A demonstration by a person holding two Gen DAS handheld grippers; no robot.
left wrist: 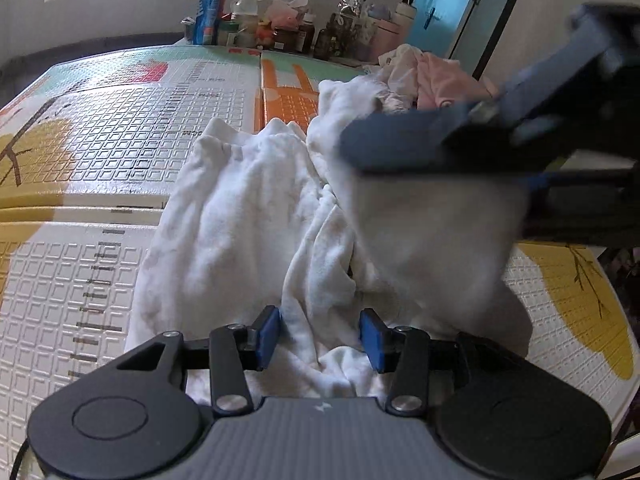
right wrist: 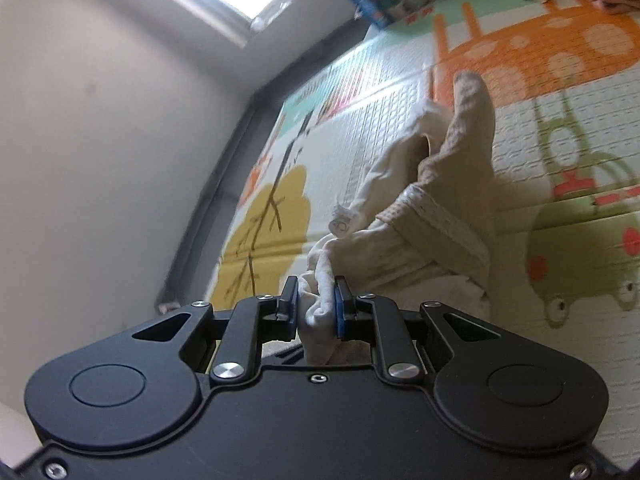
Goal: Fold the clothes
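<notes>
White garment [left wrist: 240, 216] on the play mat [left wrist: 120, 128]: one end is gripped by the right claw [right wrist: 316, 306] for folding; a fold is straddled, not visibly pinched, by the left claw [left wrist: 320, 338].

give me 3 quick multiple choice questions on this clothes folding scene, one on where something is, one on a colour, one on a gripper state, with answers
1. Where is the pink clothing pile?
A. at the mat's far end, beyond the white garment
B. between the left gripper's fingers
C. on the windowsill

2. What colour is the garment being handled?
A. black
B. white
C. red

3. What state is the right gripper in?
A. wide open, nothing in it
B. shut on a bottle
C. shut on a bunch of the white garment

Answers:
1. A, it lies past the white garment on the mat, near the jars.
2. B, the cloth is white throughout.
3. C, both pads press a wad of white cloth.
</notes>
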